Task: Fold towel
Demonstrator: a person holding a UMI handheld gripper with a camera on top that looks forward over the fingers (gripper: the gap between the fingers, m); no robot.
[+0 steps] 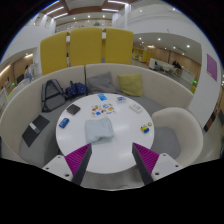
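Towel (99,130) lay near the middle of the round white table (75,160), a pale blue-grey cloth already bunched into a rough square, just ahead of your gripper (112,160) and slightly toward the left finger. Fingers (78,157) stood spread wide above the near table edge, their magenta pads gripping nothing. You could judge the cloth soft, light and limp: it would sag and slide on the smooth top, so a corner or free hem offered the best hold. Small cards or packets (103,99) and a dark phone-like object (72,108) lay beyond the towel; a black backpack (52,95) and yellow cushion (130,85) sat on the curved bench (100,76). No writing or brand was legible.
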